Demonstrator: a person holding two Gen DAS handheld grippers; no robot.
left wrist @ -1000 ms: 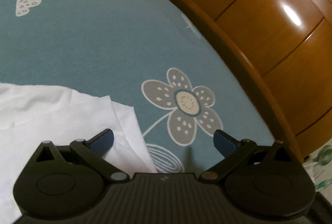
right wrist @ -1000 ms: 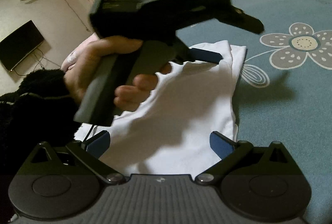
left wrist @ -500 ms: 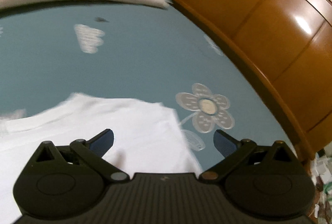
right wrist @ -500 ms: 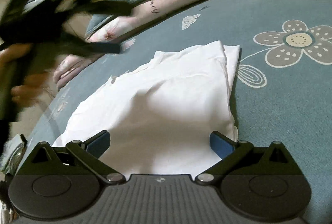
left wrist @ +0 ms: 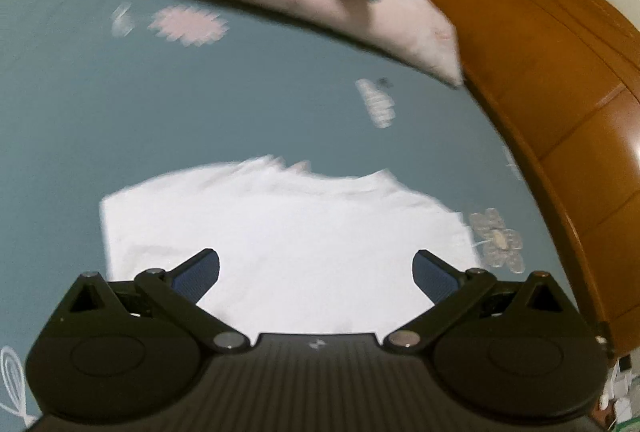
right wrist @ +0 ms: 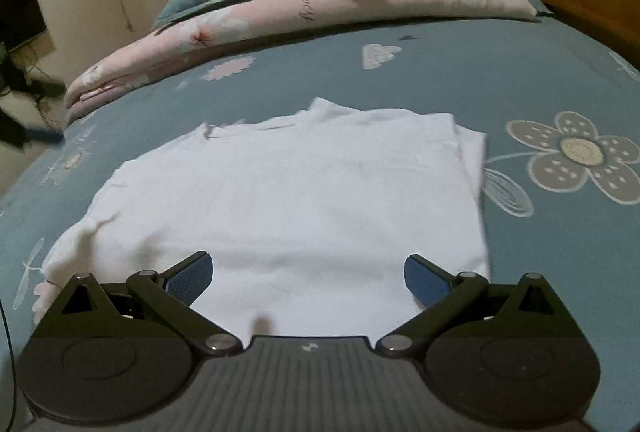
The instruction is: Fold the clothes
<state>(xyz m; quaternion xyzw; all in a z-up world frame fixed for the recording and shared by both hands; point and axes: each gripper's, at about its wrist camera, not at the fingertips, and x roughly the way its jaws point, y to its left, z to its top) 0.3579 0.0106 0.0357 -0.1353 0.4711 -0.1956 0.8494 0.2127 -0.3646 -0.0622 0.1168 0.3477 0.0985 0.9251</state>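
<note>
Both grippers, left [left wrist: 316,272] and right [right wrist: 308,274], pulled back, fingers spread, from white shirt [right wrist: 280,199].

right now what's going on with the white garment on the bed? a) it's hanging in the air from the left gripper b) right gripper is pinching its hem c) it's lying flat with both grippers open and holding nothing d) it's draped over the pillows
c: the white garment lies flat on the bed sheet, and both the right gripper and the left gripper have their jaws spread with nothing between them.

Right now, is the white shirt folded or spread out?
Partly folded: the white shirt lies flat on the bed, with a second layer's edge showing along its right side.
</note>
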